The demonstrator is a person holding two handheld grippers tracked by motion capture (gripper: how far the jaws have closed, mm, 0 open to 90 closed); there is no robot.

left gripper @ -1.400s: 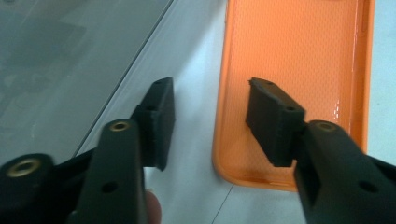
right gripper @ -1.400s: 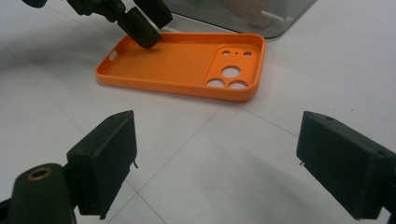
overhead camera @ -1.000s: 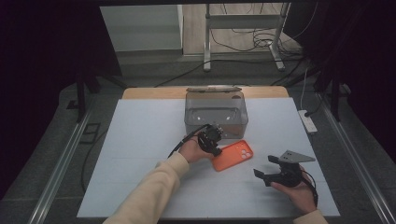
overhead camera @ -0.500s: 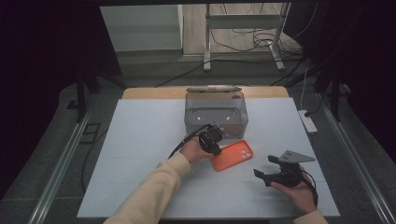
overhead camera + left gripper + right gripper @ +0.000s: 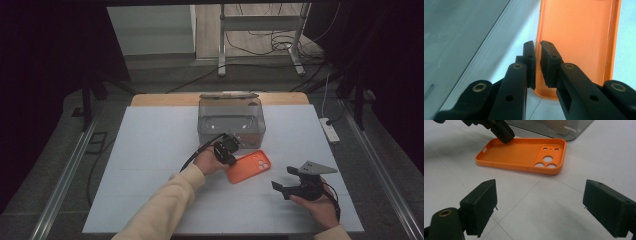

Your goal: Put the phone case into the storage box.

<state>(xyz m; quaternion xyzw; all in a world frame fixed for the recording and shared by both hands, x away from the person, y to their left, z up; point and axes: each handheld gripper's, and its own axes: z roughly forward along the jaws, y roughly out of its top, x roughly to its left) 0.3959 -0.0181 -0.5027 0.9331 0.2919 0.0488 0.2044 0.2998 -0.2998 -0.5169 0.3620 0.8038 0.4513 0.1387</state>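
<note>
Pinching the long edge wall of the orange phone case [image 5: 579, 37], the left gripper [image 5: 537, 45] has one jaw outside the rim and the other inside the shell; its jaws have just been closing and now stand with only a thin slit between the pads, the case's rim caught in that slit. In the right gripper view the same black jaw tips come down from the top left onto the near corner of the case, close to the end away from the camera cut-outs. The case lies flat on the white surface [image 5: 150, 150], hollow side up, its round lens holes at the end toward the clear plastic box [image 5: 231, 121], which stands just beyond it with its lid tipped back. From the high view the left gripper [image 5: 227, 148] sits at the case's left end, held by the left hand [image 5: 210, 161], whose pale sleeve [image 5: 160, 205] runs in from the bottom edge, a black cable looping off beside it. The right gripper [image 5: 539, 207] is released, its two jaws spread wide apart with bare surface between them, aimed toward the case but well short of it; in the high view it rests in the right hand [image 5: 320, 207] near the lower right, a grey three-cornered plate on top.
</note>
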